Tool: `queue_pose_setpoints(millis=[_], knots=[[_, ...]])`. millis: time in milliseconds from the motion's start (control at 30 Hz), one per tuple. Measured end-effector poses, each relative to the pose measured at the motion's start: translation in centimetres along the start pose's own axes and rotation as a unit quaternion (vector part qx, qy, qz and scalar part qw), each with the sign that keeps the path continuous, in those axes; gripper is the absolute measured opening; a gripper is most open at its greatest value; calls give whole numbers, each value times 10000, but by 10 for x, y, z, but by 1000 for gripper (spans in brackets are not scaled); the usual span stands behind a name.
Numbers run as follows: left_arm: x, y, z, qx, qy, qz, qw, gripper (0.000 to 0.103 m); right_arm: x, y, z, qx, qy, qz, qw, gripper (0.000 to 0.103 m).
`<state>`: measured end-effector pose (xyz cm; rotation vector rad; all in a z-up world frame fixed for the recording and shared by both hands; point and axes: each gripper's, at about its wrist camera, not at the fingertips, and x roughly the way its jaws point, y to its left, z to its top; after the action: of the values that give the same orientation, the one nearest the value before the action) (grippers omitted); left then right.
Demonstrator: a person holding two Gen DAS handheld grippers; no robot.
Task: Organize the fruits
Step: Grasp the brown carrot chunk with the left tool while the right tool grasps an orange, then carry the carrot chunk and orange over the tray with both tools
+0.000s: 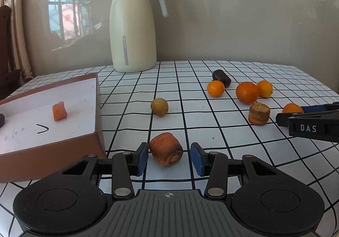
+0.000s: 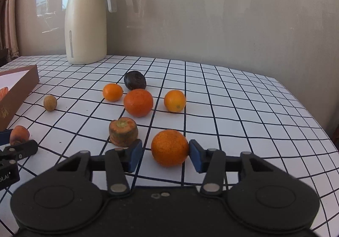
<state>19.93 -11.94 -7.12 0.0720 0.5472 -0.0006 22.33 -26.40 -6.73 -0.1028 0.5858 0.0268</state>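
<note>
My left gripper (image 1: pixel 168 157) is open around a carrot chunk (image 1: pixel 166 149) lying on the checked tablecloth; the left pad touches it, the right pad stands apart. My right gripper (image 2: pixel 165 156) is open around an orange (image 2: pixel 170 148); the right pad touches it, the left pad stands apart. A brown box (image 1: pixel 96 99) with a white floor sits at the left and holds a small carrot piece (image 1: pixel 59 111). On the cloth lie a second carrot chunk (image 2: pixel 123 134), a big orange (image 2: pixel 138 102), two small oranges (image 2: pixel 112 92) (image 2: pixel 175 101), a dark fruit (image 2: pixel 135 80) and a brownish fruit (image 2: pixel 50 103).
A cream thermos jug (image 1: pixel 132 29) stands at the back near the wall. The right gripper shows at the right edge of the left wrist view (image 1: pixel 309 124). The table's right edge (image 2: pixel 313 114) falls off at the right. A dark item (image 1: pixel 1 119) lies in the box's left end.
</note>
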Motion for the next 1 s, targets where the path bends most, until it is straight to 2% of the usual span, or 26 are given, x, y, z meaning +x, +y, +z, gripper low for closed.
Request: queue_pose_setpoints(millis=[33, 100, 133, 467, 767, 1000], knots=[[0, -1, 0, 21, -8, 9, 10000, 45, 0, -1, 0, 32, -8, -34, 10000, 30], [-1, -2, 0, 36, -27, 21, 10000, 34, -1, -3, -1, 82, -26, 3, 10000, 29], [-1, -3, 0, 56, -30, 8, 10000, 33, -2, -3, -1, 89, -37, 25, 10000, 29], [-19, 1, -2, 133, -163, -118, 9997, 33, -16, -1, -4, 40, -187, -34, 9998, 28], [-67, 25, -10, 137, -389, -46, 9991, 33, -62, 8, -8, 232, -565, -27, 9981, 29], [-109, 54, -24, -10, -583, 120, 9982, 33, -98, 40, -17, 172, -833, 191, 9962, 29]])
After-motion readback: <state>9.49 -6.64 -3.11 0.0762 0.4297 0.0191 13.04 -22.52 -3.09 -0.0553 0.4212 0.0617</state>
